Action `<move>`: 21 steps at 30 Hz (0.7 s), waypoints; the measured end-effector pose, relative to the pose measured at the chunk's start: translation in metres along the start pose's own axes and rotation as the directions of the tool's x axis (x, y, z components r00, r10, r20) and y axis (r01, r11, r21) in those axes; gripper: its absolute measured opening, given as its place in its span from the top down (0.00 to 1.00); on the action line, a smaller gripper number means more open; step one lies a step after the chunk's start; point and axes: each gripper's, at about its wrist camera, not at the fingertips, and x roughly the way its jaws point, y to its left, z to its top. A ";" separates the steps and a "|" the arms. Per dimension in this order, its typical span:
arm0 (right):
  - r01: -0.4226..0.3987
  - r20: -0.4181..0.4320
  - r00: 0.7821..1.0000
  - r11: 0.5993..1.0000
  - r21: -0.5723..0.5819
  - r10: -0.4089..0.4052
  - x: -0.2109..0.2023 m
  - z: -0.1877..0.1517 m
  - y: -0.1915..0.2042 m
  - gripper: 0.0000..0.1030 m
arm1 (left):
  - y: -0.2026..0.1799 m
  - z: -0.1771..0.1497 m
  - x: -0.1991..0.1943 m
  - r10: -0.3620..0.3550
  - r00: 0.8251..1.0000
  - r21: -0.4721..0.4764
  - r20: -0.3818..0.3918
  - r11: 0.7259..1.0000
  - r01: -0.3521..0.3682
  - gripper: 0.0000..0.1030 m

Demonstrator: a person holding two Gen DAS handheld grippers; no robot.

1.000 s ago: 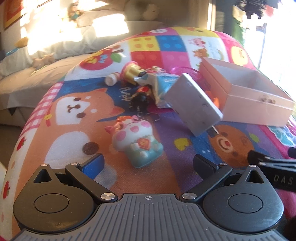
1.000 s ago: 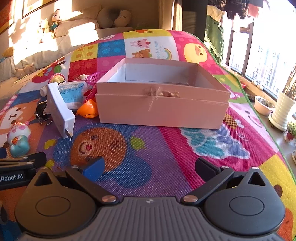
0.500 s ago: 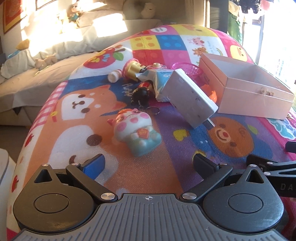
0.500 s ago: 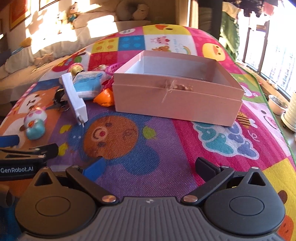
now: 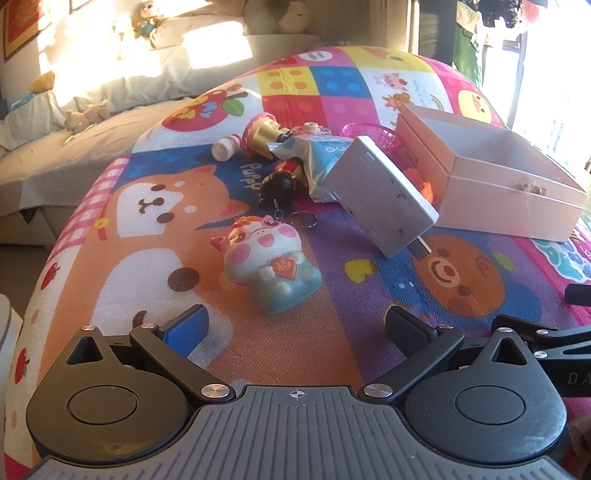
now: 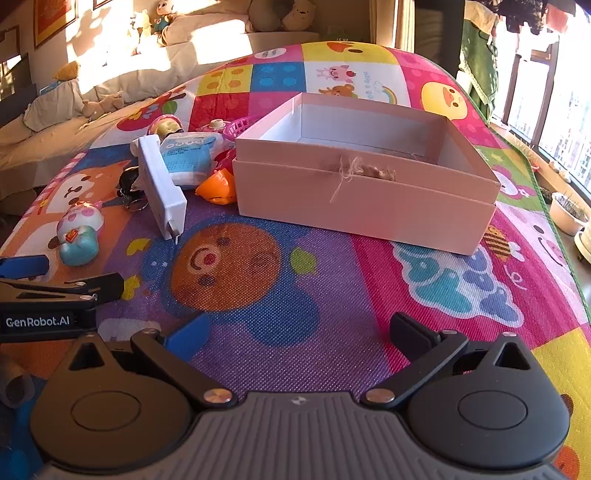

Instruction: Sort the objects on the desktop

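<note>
A pastel cow squishy toy (image 5: 269,267) lies on the colourful play mat (image 5: 295,350), just ahead of my open left gripper (image 5: 297,326). Behind it sit a black keychain figure (image 5: 282,182), a white charger block (image 5: 380,203) leaning on a blue packet (image 5: 325,153), a doll (image 5: 264,131), a small white bottle (image 5: 223,147) and an orange toy (image 6: 218,186). The open pink box (image 6: 365,201) stands to the right. My right gripper (image 6: 299,334) is open over the mat, in front of the box. The left gripper's side (image 6: 48,291) shows at that view's left.
A pink basket (image 5: 373,134) sits behind the charger. A sofa with plush toys (image 5: 147,22) lies beyond the mat. Potted plants (image 6: 569,218) stand on the floor past the mat's right edge, near the window.
Both views have pulled back and risen slightly, so the toys and box look a little farther. Nothing on the mat has moved, and both grippers stay open.
</note>
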 end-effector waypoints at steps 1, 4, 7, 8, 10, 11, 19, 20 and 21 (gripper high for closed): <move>-0.002 -0.006 1.000 1.000 -0.001 0.002 0.000 0.001 0.000 0.00 | 0.001 0.001 0.000 -0.009 1.000 0.003 -0.008 1.000 0.009 0.00; 0.003 -0.002 1.000 1.000 -0.011 -0.003 -0.002 0.001 0.000 0.00 | 0.005 -0.001 -0.002 -0.053 0.999 0.033 -0.007 0.998 0.053 0.00; -0.009 -0.008 1.000 0.999 -0.035 0.009 -0.005 0.003 -0.002 0.00 | 0.012 -0.004 -0.014 -0.111 0.992 0.066 0.054 0.992 0.108 0.00; -0.017 -0.013 1.000 0.999 -0.041 0.017 -0.005 0.004 -0.002 0.00 | 0.013 -0.005 -0.022 -0.100 0.989 0.090 0.107 0.992 0.090 0.00; -0.051 -0.006 0.999 0.997 -0.066 0.050 -0.008 0.006 0.001 0.00 | 0.017 -0.004 -0.035 -0.053 0.979 0.135 0.195 0.990 0.027 0.00; -0.067 0.010 0.998 0.993 -0.100 0.069 -0.010 0.008 0.005 0.00 | 0.022 0.000 -0.039 -0.039 0.976 0.142 0.214 0.990 0.009 0.00; -0.107 0.214 0.945 0.850 -0.515 0.248 -0.017 0.052 0.089 0.00 | 0.090 0.047 -0.042 0.011 0.979 -0.075 0.204 0.997 0.004 0.00; -0.111 0.211 0.944 0.845 -0.523 0.254 -0.010 0.056 0.099 0.00 | 0.099 0.049 -0.043 0.021 0.978 -0.099 0.206 0.995 0.000 0.00; -0.123 0.196 0.945 0.840 -0.528 0.262 0.000 0.060 0.106 0.00 | 0.106 0.051 -0.043 0.029 0.978 -0.121 0.206 0.993 -0.003 0.00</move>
